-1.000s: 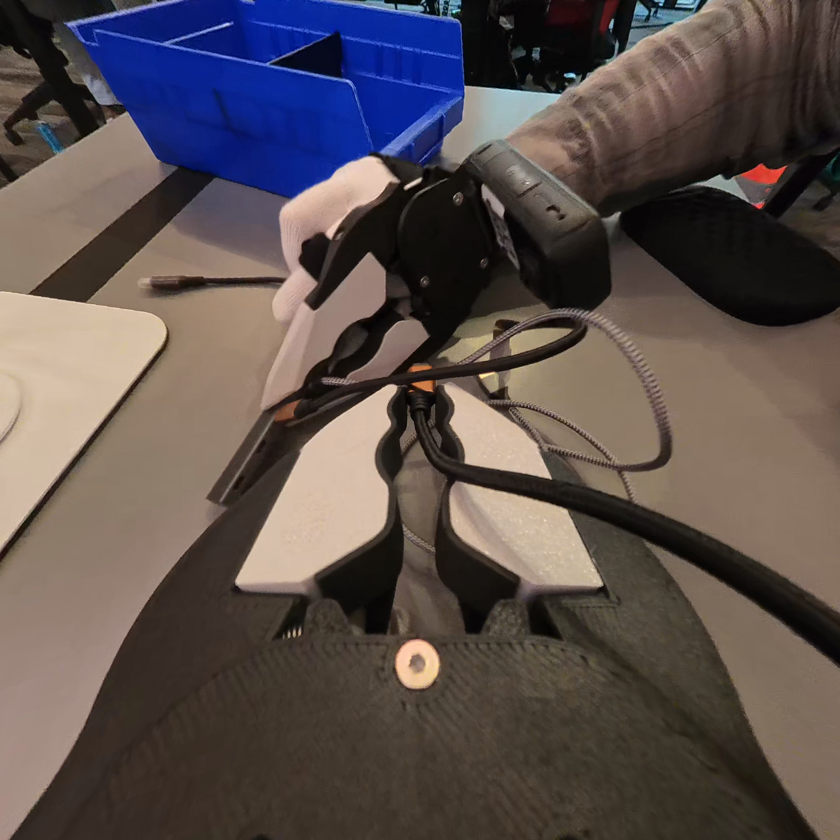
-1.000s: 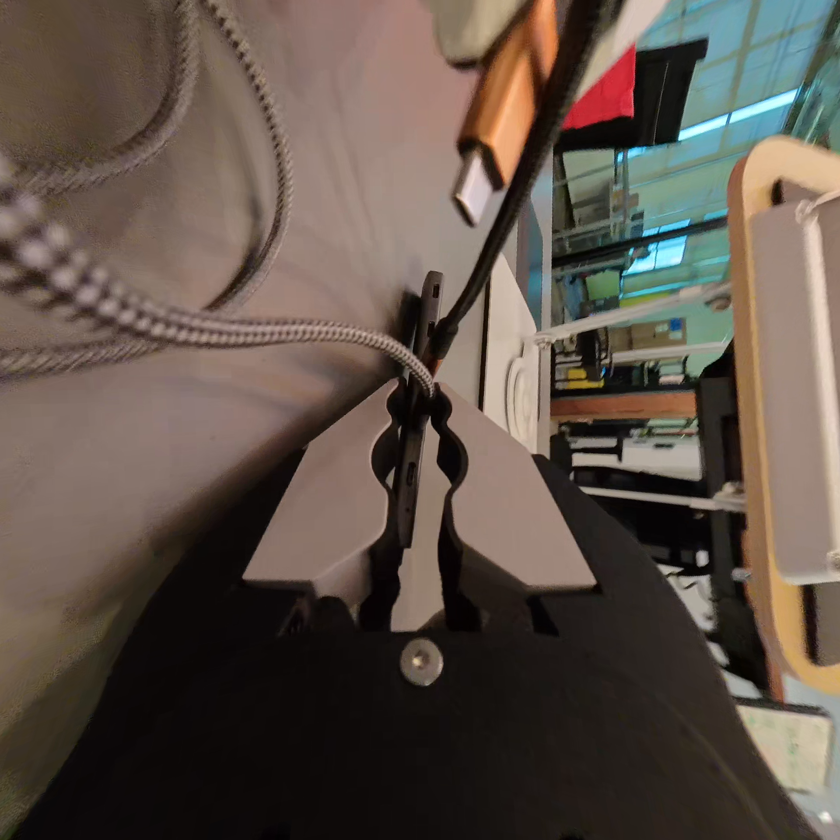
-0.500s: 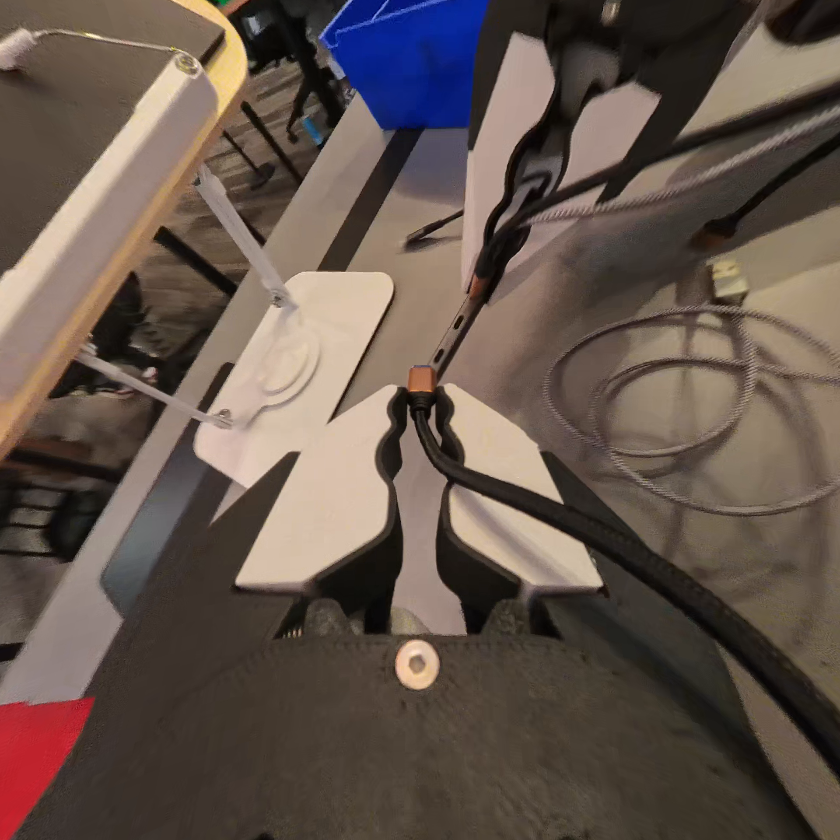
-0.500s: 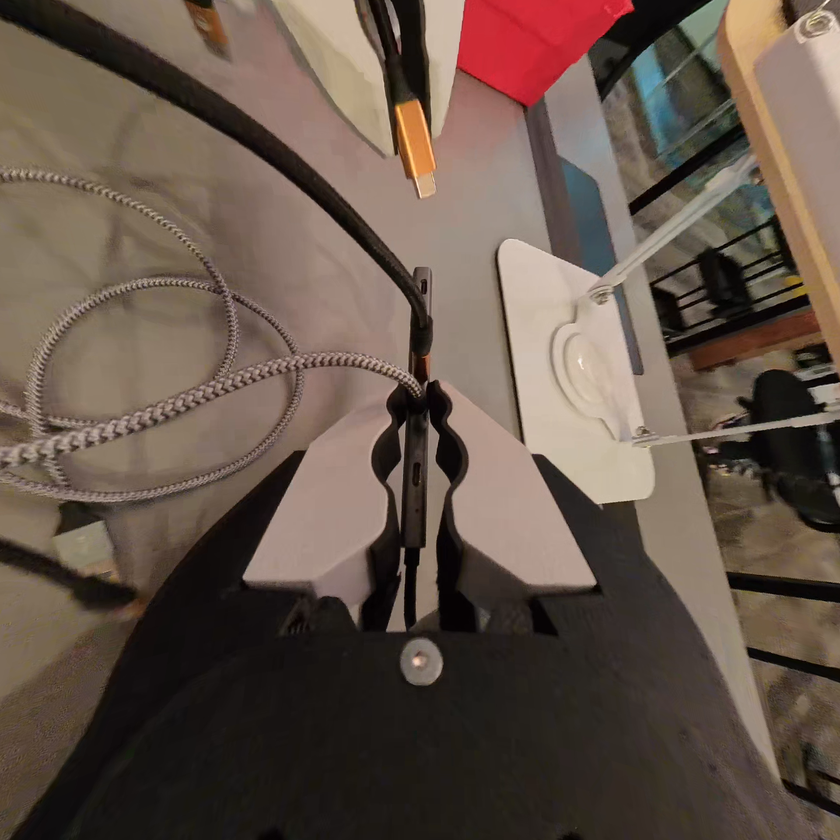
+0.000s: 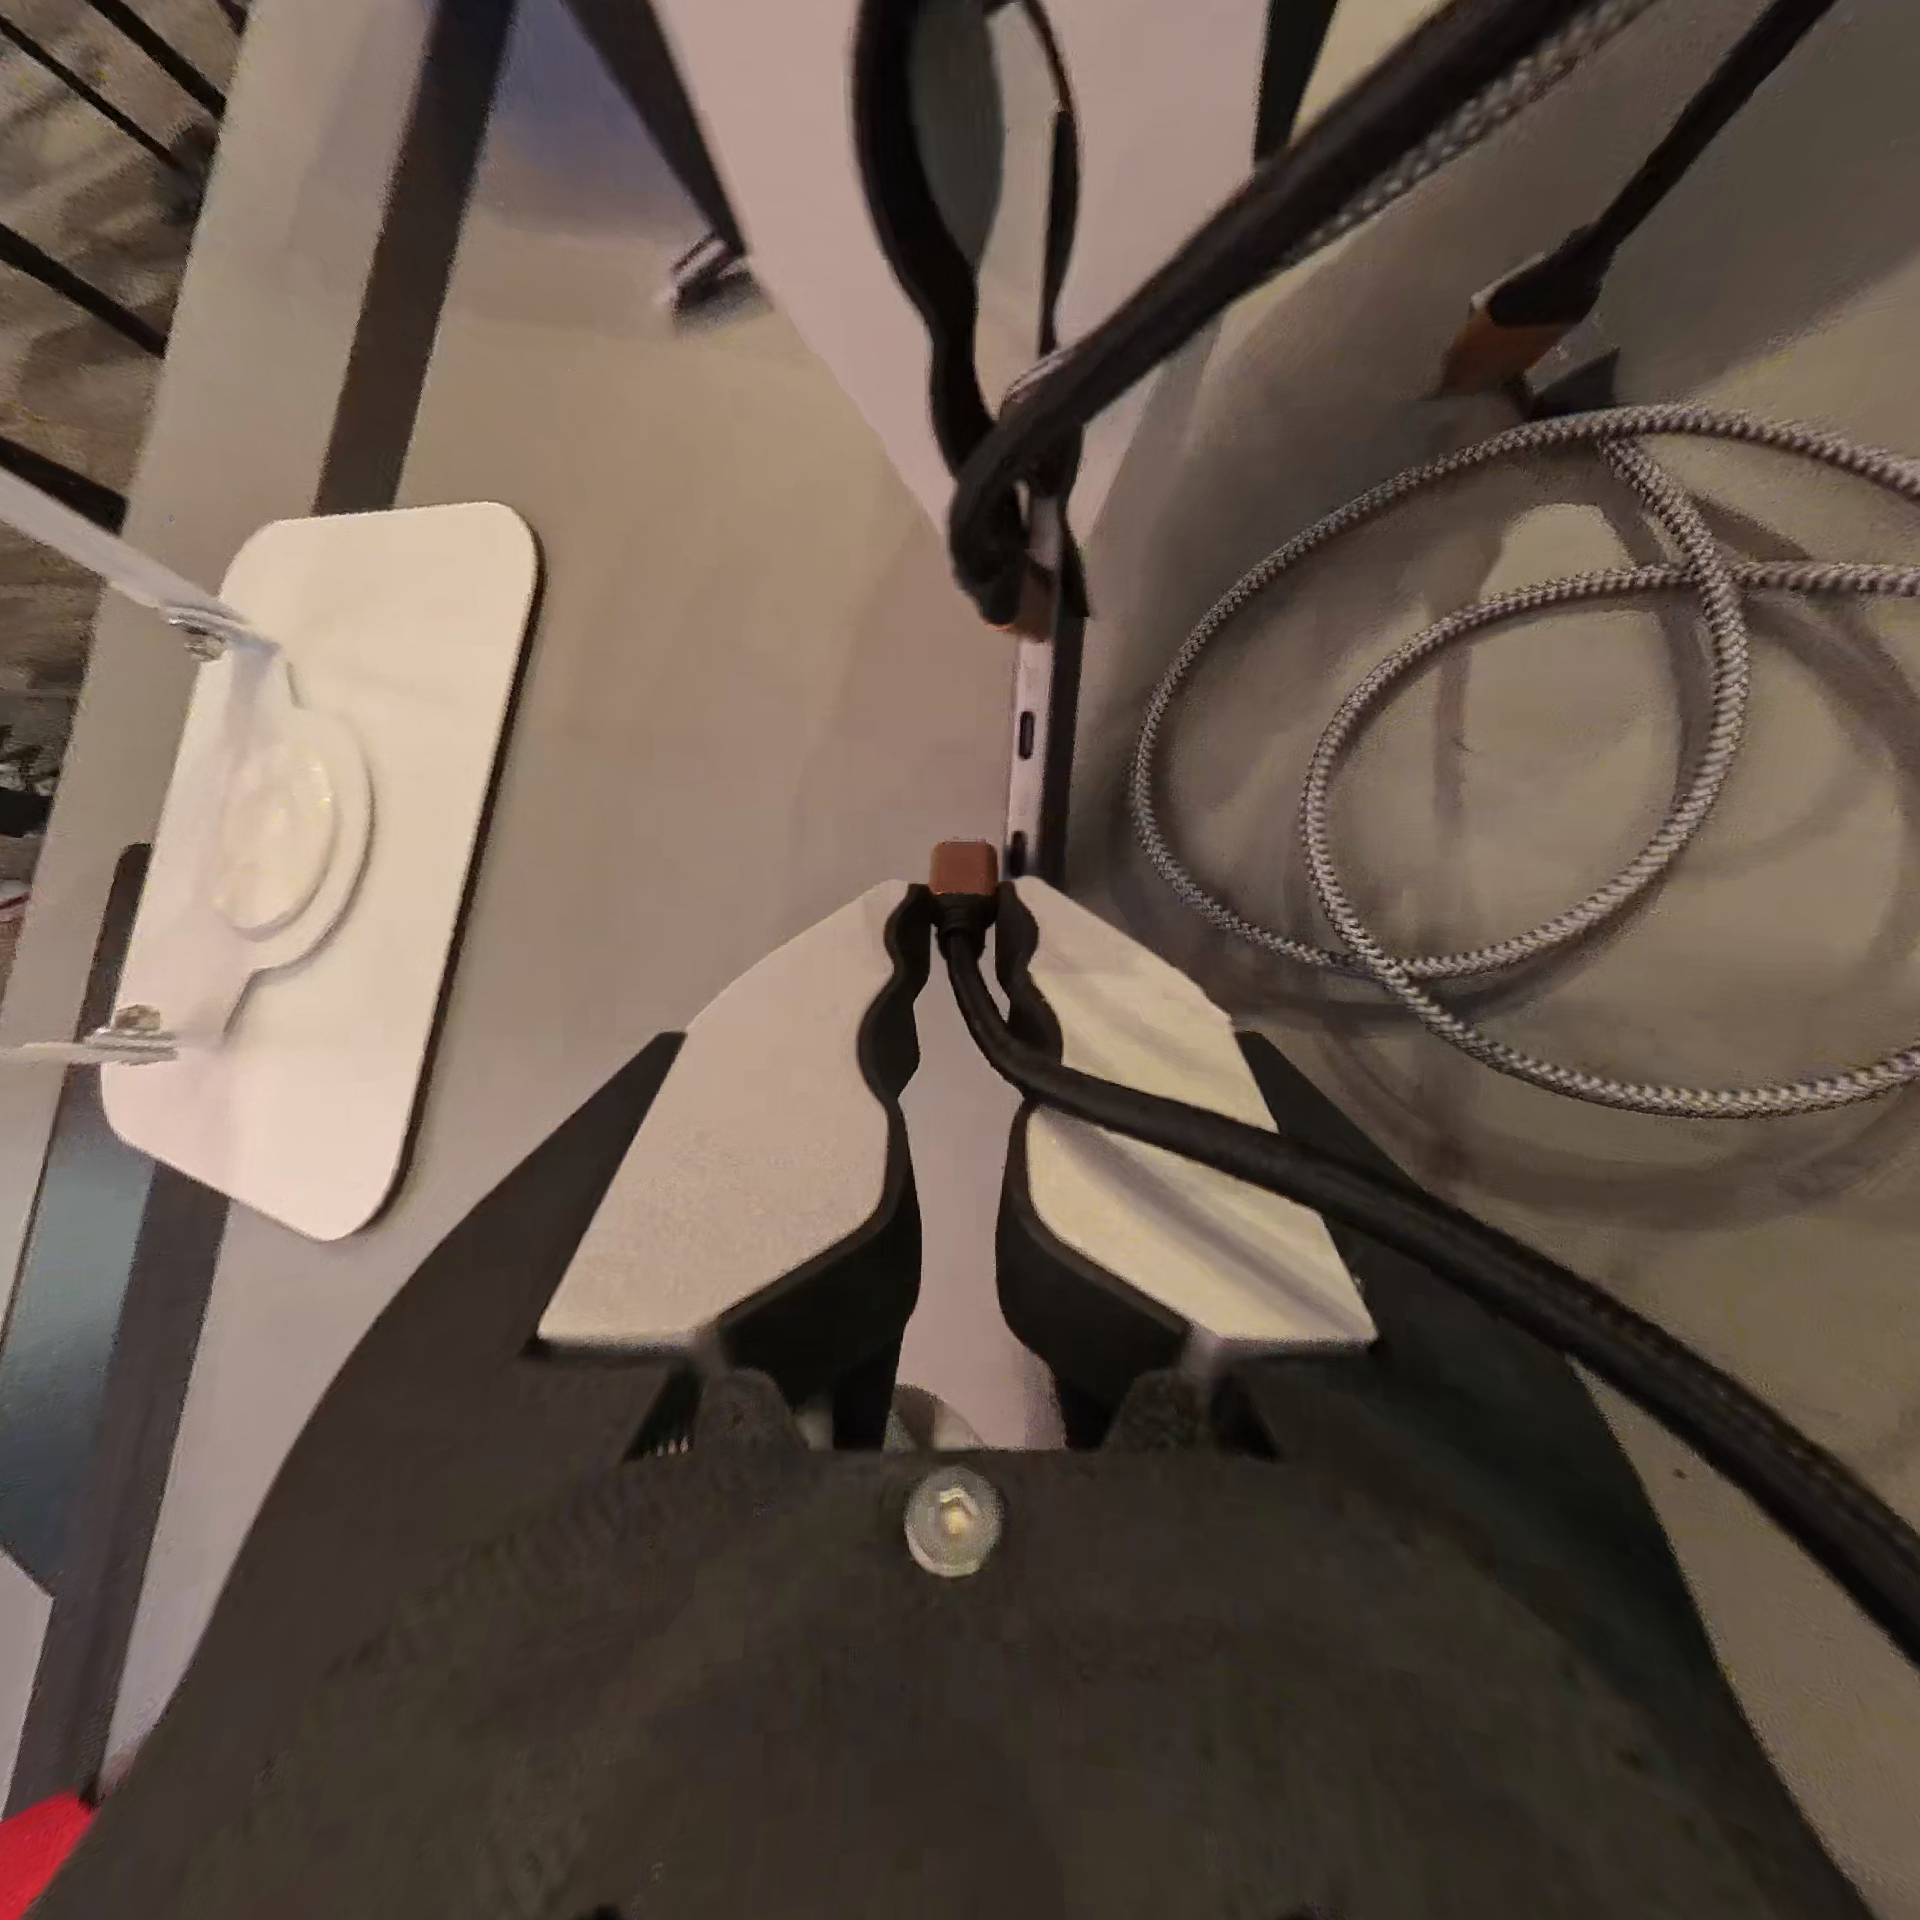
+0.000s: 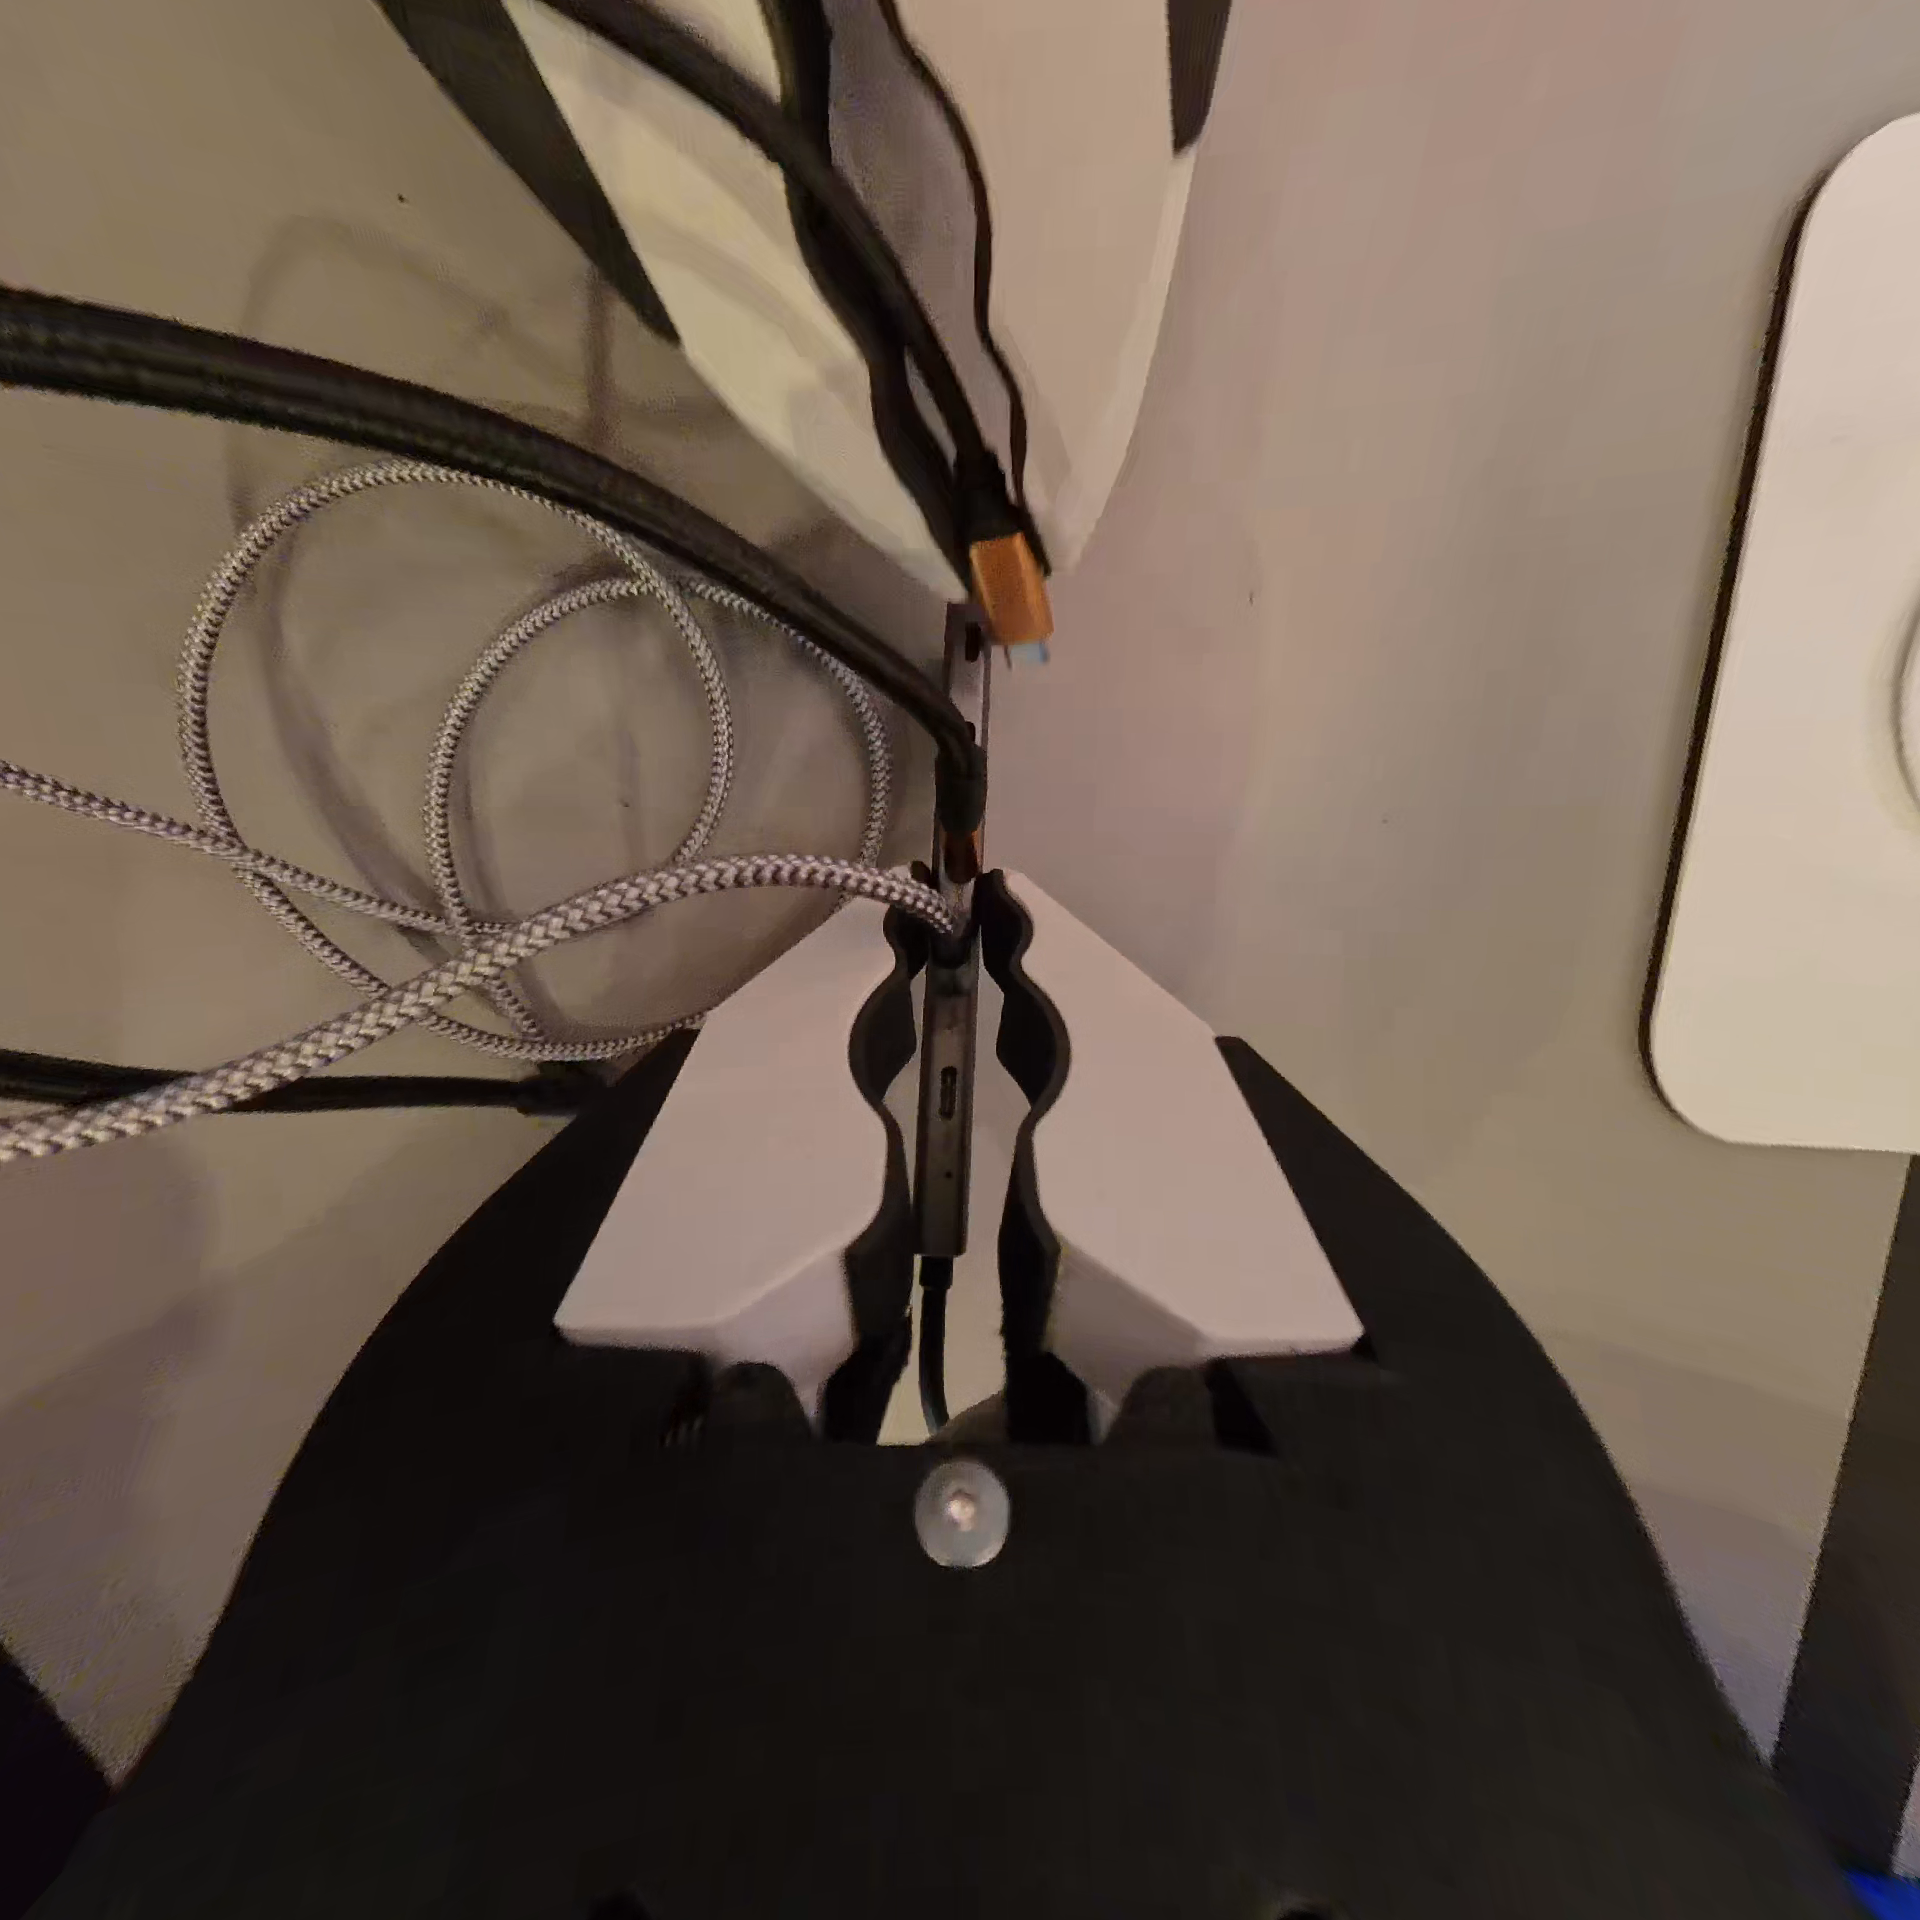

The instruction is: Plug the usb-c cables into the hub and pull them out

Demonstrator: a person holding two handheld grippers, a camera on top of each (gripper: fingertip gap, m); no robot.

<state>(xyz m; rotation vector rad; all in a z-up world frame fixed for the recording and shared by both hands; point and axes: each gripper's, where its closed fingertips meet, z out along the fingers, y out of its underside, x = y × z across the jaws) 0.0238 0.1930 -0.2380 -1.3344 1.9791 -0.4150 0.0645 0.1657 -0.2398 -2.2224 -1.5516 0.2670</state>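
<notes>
My left gripper [image 5: 961, 883] is shut on the copper-coloured USB-C plug [image 5: 962, 865] of a thick black cable [image 5: 1351, 1195]. The plug's tip lies right beside the end of the slim grey hub [image 5: 1039, 727], outside any port. My right gripper [image 6: 951, 904] is shut on the hub [image 6: 943, 1101] and holds it edge-on above the table. In the right wrist view the left gripper [image 6: 1003, 540] comes from the top with the plug [image 6: 1010, 597] at the hub's far end. A second black cable [image 6: 961, 800] is plugged into the hub's side. A grey braided cable [image 6: 520, 966] runs to the hub at my right fingertips.
The grey braided cable lies coiled on the grey table [image 5: 1455, 779]. A white plate with a clear stand foot [image 5: 322, 831] lies at the table's left edge, also in the right wrist view [image 6: 1818, 727]. A loose plug [image 5: 1507, 332] lies farther off. Spacing between my two grippers at the tips: around 5 cm.
Both grippers have swung together. The held plug has come from well clear of the hub to right beside its end. The hub stays held, with the second black cable in it.
</notes>
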